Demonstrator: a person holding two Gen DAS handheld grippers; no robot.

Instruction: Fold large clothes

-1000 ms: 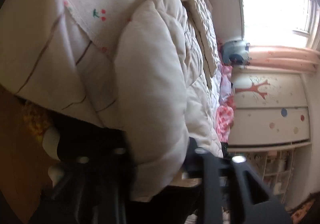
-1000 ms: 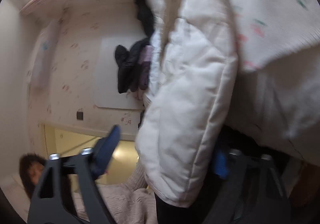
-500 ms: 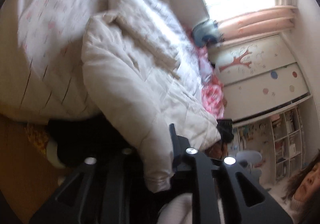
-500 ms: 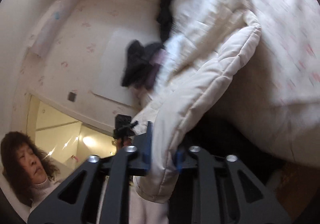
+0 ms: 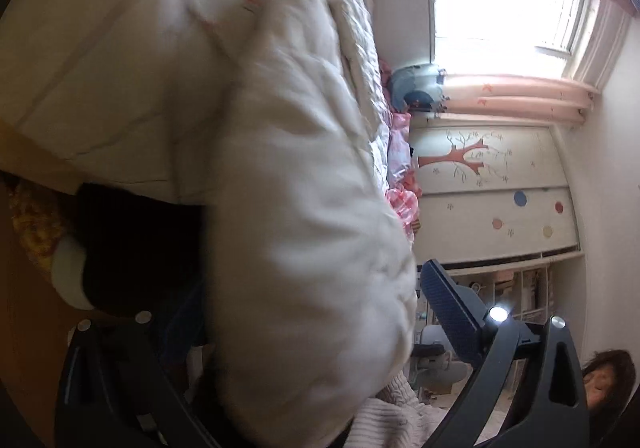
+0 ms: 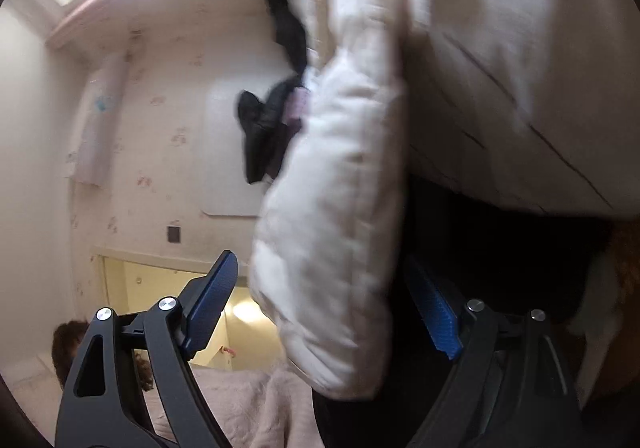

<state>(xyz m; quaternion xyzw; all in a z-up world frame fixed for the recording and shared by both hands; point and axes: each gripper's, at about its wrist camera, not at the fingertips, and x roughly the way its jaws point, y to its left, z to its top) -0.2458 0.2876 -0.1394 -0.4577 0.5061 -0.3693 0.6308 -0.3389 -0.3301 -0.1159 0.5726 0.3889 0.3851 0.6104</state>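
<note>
The bed takes up most of the room from here, and the coat, a puffy cream one, hangs off its edge with its free end drooping between both tools. The left gripper stands wide, the coat's end bulging in the gap with one finger clear of the fabric; the other finger is hidden behind it. The right gripper is wide too, both blue pads bare, the coat dangling between them without being pinched.

To my eye the step is taking a fresh hold on this edge. Best to bite well in past the puffy rim, both sides level, since slick padding will likely slide out of a shallow pinch.

The left view alone shows the window and the tree-painted cupboard. Only the right view shows the dark clothes hanging by the papered wall and the lit doorway below.
</note>
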